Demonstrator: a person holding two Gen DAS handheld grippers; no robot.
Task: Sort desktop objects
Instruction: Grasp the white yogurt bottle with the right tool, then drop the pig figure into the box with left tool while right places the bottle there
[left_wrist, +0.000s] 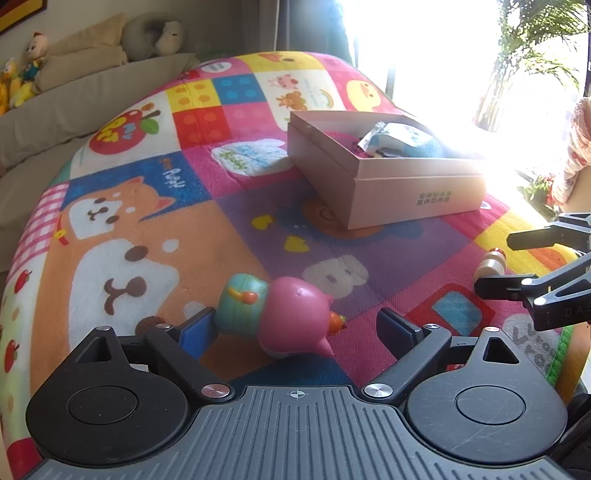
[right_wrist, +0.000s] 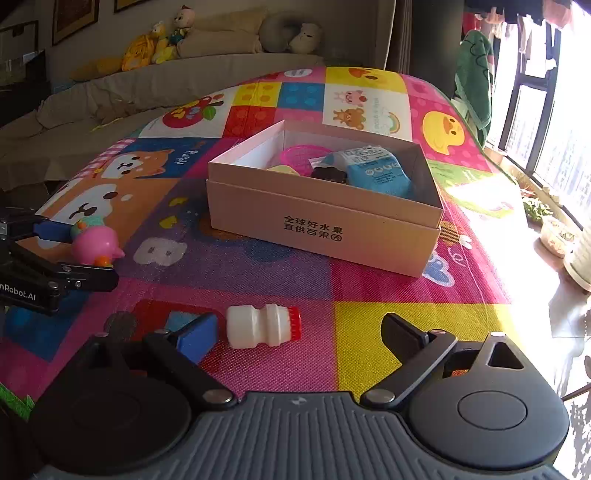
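Note:
A pink and teal toy figure (left_wrist: 280, 317) lies on its side on the colourful play mat, between the fingers of my open left gripper (left_wrist: 295, 328); it also shows in the right wrist view (right_wrist: 96, 243). A small white bottle with a red cap (right_wrist: 263, 325) lies on the mat between the fingers of my open right gripper (right_wrist: 299, 336), closer to the left finger. It shows in the left wrist view (left_wrist: 490, 263) beside the right gripper. A beige open cardboard box (right_wrist: 321, 221) holds a blue packet (right_wrist: 380, 171), a pink round item and other small things.
The play mat (right_wrist: 406, 332) covers the table. A sofa with plush toys (right_wrist: 162, 44) stands behind. A bright window and potted plants (right_wrist: 554, 229) are on the right, past the mat's edge.

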